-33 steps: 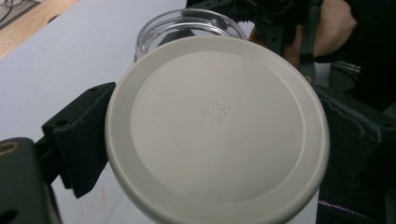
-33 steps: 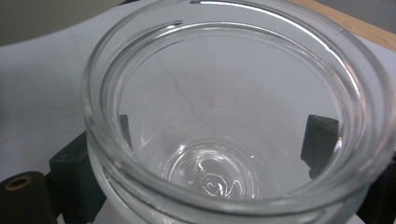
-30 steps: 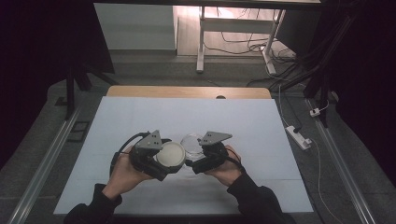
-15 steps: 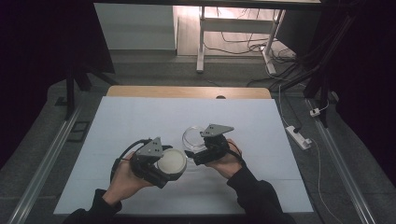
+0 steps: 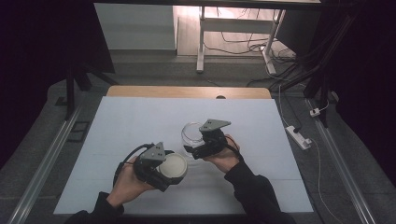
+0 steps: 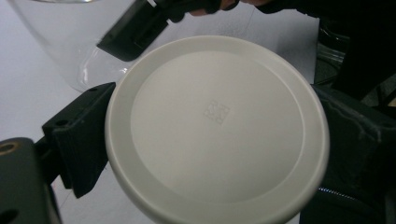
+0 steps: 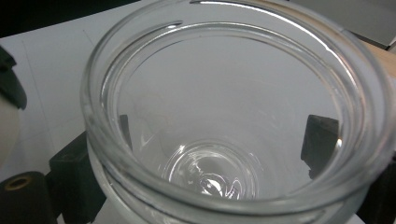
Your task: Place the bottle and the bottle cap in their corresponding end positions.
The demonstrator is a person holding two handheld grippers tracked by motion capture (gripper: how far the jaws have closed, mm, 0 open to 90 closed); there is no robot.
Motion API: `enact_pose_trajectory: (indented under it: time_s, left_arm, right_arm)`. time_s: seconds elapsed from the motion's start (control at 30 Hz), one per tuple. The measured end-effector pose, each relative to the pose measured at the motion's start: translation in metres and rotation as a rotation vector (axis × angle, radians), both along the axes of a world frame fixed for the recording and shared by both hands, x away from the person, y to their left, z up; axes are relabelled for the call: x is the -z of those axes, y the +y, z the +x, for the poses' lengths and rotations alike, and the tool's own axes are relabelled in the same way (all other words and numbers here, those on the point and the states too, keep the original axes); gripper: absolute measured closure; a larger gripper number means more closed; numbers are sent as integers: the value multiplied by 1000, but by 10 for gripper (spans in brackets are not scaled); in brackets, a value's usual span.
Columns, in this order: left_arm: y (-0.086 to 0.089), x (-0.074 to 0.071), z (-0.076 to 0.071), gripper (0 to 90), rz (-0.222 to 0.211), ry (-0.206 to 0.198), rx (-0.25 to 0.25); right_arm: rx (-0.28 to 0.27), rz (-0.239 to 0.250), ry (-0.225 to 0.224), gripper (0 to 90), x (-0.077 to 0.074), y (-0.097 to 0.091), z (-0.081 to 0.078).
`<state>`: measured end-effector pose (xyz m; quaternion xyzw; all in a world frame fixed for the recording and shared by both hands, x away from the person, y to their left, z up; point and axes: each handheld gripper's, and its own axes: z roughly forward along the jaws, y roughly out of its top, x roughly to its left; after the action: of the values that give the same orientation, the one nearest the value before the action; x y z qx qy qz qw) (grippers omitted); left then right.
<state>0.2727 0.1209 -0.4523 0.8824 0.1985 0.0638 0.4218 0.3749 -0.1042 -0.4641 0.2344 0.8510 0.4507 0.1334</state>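
Note:
A round white lid (image 5: 172, 167) (image 6: 217, 126) is clamped between the jaws of my left gripper (image 5: 163, 171), low and left of centre over the white table. Up and to the right, my right gripper (image 5: 192, 145) is shut on a clear, empty glass jar (image 5: 190, 133) (image 7: 233, 116); its open mouth faces the camera in the right gripper view, with black fingers (image 7: 318, 140) pressing the wall from both sides. In the left gripper view the jar (image 6: 65, 42) and the right gripper (image 6: 135, 30) lie just beyond the lid. Lid and jar are apart.
The white table sheet (image 5: 116, 126) covers most of a wooden top (image 5: 187, 92). A white power strip (image 5: 297, 136) lies on the floor off the right edge. Metal rails (image 5: 42, 172) run along both sides. A desk frame (image 5: 201, 37) with cables stands behind.
The lid has come away from the jar: my left gripper carried it down and left, while the right gripper moved the jar up and slightly right.

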Motion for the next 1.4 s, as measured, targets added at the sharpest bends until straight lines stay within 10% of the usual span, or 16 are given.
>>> enact_pose_trajectory:
  time_s: [1.4]
  left_arm:
    - [-42,57,24,78,42,20,23]
  right_arm:
    - [92,-39,0,67,16,16,56]
